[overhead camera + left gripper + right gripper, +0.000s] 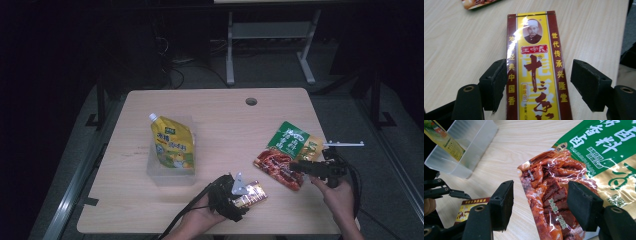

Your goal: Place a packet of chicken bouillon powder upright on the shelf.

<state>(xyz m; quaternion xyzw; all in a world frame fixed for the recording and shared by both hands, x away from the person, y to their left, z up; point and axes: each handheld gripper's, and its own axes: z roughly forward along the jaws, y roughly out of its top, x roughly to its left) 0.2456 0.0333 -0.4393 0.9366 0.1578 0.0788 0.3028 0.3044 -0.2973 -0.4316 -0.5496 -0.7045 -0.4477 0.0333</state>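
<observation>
Fingers (586,82) of my left gripper (539,85) stand apart astride the yellow-and-maroon spice box (536,70), lying flat on the bench (461,45), long axis running straight between them.

1. The table (215,112) has a pale wood-grain top, smooth and matt, with fine streaks running along it.
2. The yellow and maroon box (536,70) looks like printed cardboard with a glossy coat; light glares off its upper part.
3. The red packet (551,195) is clear, shiny plastic film, crinkled, with bright highlights across it.
4. The green packet (604,147) is printed plastic film, smoother and less wrinkled, with a soft sheen.
5. The yellow pouch (172,145) is glossy flexible plastic with a white plastic spout.
6. The bin (471,147) is frosted, see-through plastic – smooth and semi-matt.
7. The left gripper (541,85) and right gripper (540,202) have black pads – dull, foam-like, slightly rough at the edges.
</observation>
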